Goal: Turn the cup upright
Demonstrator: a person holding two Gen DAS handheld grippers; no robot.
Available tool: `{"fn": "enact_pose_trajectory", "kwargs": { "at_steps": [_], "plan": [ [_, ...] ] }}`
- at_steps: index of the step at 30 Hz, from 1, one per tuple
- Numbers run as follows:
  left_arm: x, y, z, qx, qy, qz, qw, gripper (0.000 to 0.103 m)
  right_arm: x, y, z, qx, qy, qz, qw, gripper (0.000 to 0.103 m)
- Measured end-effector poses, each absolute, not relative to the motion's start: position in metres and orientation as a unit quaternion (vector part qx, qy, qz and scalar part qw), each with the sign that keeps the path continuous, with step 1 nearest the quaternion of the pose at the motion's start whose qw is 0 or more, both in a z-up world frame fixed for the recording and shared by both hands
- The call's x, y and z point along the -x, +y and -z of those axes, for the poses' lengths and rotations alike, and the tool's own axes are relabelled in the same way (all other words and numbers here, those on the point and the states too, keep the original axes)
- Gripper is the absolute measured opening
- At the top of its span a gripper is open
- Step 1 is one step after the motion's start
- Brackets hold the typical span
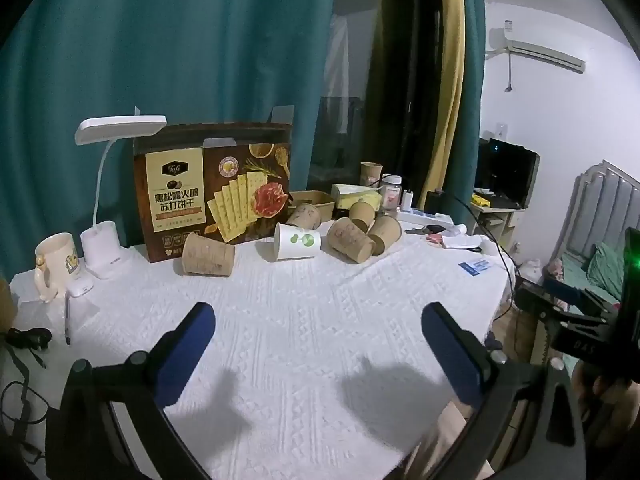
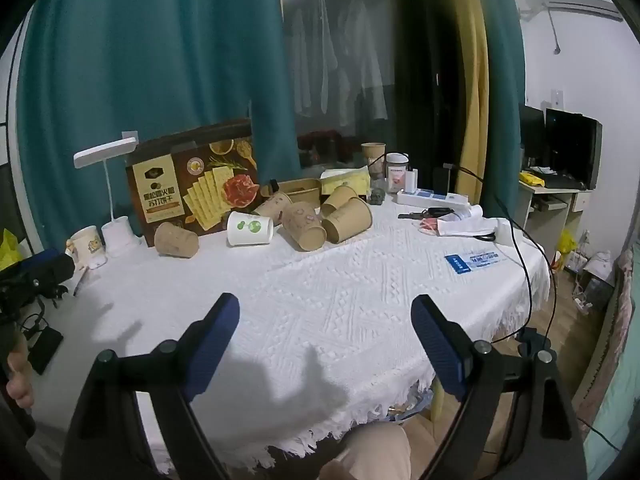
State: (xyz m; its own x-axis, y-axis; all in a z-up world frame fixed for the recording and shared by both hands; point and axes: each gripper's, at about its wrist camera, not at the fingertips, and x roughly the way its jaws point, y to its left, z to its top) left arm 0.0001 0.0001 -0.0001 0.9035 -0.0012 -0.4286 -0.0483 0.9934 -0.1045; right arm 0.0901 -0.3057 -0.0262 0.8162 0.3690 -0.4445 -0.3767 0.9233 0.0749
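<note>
White tablecloth (image 2: 344, 304), teal curtain (image 1: 160, 60) behind; cups (image 2: 250, 230) tipped.

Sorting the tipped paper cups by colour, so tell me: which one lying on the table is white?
The white cup with green dots, lying between the lone brown cup and the brown cluster; all the others are plain brown.

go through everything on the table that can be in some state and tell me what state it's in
Left gripper: open, empty.
Right gripper: open, empty.
White cup: on its side.
Lone brown cup: on its side.
Brown cup cluster: tipped over, touching.
Back cup: upright.
Lamp: off.
Mug: upright.
Cracker box: standing.
</note>
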Motion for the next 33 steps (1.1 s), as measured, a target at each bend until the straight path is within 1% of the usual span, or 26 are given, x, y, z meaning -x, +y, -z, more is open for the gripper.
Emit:
{"fn": "enact_pose_trajectory", "kwargs": {
  "at_steps": [9, 13, 18, 33],
  "plan": [
    [0.001, -0.001, -0.002, 0.055, 0.216, -0.015, 0.975, 0.103, -0.085, -0.303, 0.027, 0.003, 0.227, -0.198, 0.954, 0.086],
    [0.0, -0.003, -0.007, 0.057, 0.215, -0.015, 0.975, 0.103, -0.085, -0.303, 0.015, 0.004, 0.228, -0.198, 0.953, 0.086],
    [-0.001, -0.001, -0.005, 0.06, 0.212, -0.013, 0.975, 0.103, -0.082, -0.301, 0.022, 0.006, 0.222, -0.197, 0.955, 0.086],
    [0.004, 0.001, -0.008, 0.062, 0.209, -0.012, 0.976, 0.103, -0.079, -0.3, 0.018, 0.005, 0.222, -0.197, 0.955, 0.086]
  ]
}}
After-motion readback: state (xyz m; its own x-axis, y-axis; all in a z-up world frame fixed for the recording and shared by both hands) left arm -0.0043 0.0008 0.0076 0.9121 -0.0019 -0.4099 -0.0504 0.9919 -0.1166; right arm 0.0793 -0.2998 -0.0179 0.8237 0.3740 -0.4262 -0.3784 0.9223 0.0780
